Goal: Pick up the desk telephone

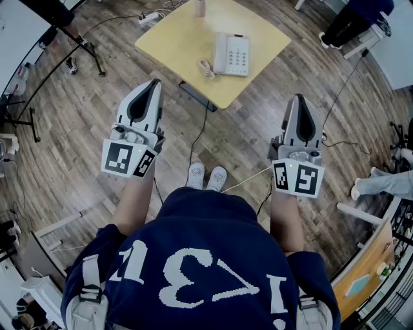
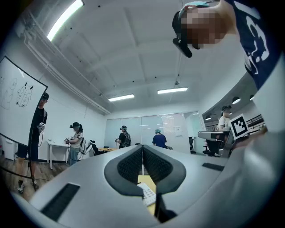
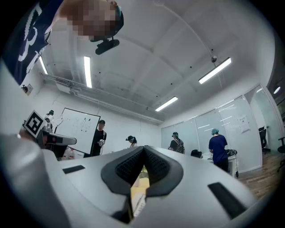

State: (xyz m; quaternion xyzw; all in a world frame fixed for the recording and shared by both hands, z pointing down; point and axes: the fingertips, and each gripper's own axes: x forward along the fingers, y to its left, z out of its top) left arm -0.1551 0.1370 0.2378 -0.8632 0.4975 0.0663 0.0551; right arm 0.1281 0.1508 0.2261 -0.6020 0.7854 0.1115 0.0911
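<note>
The white desk telephone (image 1: 232, 55) lies on a yellow table (image 1: 174, 38) ahead of me, handset on its left side and its coiled cord (image 1: 206, 67) bunched beside it. My left gripper (image 1: 153, 84) hangs in the air short of the table's near corner, jaws shut and empty. Over the floor, to the right of the table, my right gripper (image 1: 299, 98) is likewise shut on nothing. In the left gripper view the shut jaws (image 2: 142, 147) frame a sliver of the telephone (image 2: 148, 194). The right gripper view shows shut jaws (image 3: 144, 149) and a strip of table (image 3: 141, 180).
A pale bottle (image 1: 200, 8) stands at the table's far edge. A power strip (image 1: 150, 17) and cables lie on the wooden floor, and a stand's legs (image 1: 32, 122) are at the left. People stand around the room; one's legs (image 1: 387, 184) reach in from the right.
</note>
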